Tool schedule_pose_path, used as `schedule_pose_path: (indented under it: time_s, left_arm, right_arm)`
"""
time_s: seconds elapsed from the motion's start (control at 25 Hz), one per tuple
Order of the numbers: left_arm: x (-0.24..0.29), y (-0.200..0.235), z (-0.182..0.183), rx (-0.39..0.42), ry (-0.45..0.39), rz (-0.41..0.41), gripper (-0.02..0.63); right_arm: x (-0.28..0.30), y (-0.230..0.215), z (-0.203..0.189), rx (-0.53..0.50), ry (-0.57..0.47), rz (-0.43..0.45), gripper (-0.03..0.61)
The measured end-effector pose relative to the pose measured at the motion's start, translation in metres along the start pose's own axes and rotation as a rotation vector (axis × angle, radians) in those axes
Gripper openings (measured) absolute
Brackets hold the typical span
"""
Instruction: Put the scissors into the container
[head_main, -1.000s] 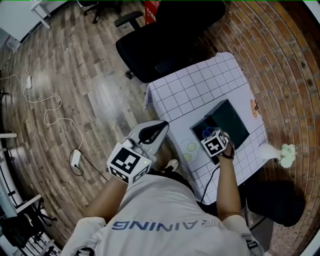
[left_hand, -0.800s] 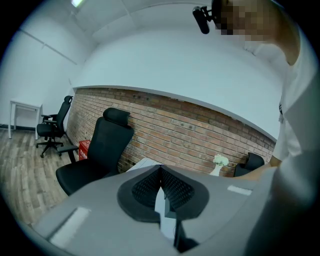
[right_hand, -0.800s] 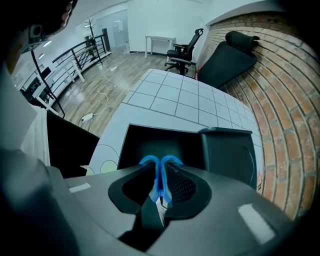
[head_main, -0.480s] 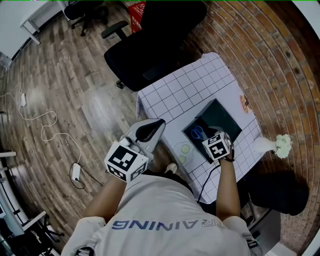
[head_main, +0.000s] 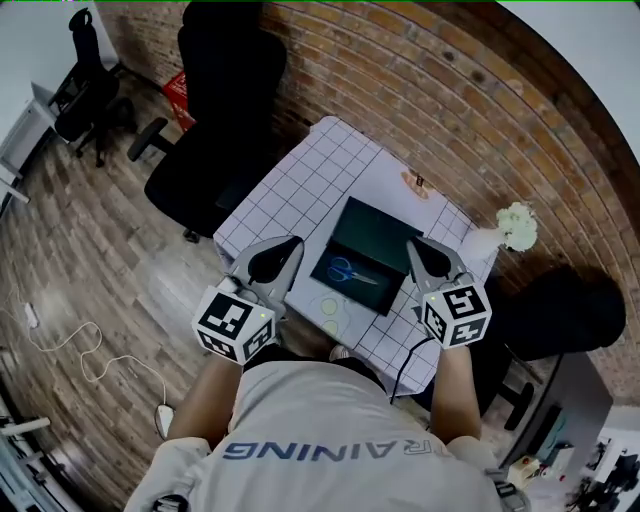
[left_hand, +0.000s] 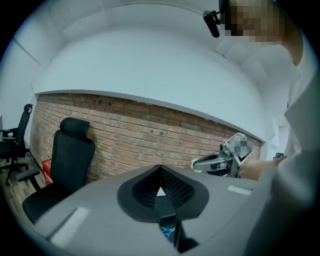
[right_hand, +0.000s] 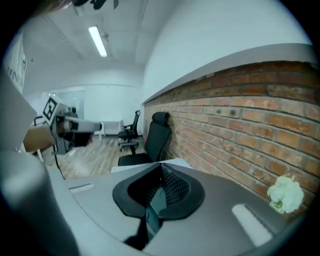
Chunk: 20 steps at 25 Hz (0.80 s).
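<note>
Fingers (left_hand: 175, 187), left gripper (left_hand: 160, 169): pressed together tip to tip, nothing held between them.
Fingers, right gripper (right_hand: 160, 165): likewise closed on themselves, empty.
Position: both pairs held above the near edge of the table (head_main: 310, 180), tips pointing toward the brick wall (head_main: 420, 90).
Container (head_main: 378, 232): dark, shallow, rectangular; lies on the checked cloth between the two sets of fingertips, its right rim under the right tips.
Scissors (head_main: 352, 272): blue-handled, lying flat inside the container, apart from both pairs of fingers, somewhat nearer the left pair.
Chair (head_main: 215, 130): black, standing off the table's far corner, ahead and left of the left fingers.
Flowers (head_main: 516, 225): white bunch, just right of the right fingers, by the table's right corner.
</note>
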<state>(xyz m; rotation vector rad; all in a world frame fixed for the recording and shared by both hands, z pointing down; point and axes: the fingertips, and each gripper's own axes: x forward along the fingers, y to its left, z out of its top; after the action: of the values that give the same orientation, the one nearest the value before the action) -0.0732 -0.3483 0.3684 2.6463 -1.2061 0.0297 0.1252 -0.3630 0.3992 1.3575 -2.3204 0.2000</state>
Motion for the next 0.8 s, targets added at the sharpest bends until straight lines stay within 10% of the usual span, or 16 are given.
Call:
schedule_pose_path:
  time_s: [0.36,0.8]
  left_arm:
    - [0.036,-0.047,0.039,0.076,-0.057,-0.112,0.000]
    - [0.042,-0.073,0.051,0.107,-0.080,-0.150,0.000]
  right_arm:
    - [-0.134,-0.048,0.057,0.195,-0.432,-0.238,0.015]
    - [-0.165,-0.069,0.047,0.215,-0.479,-0.358,0.015]
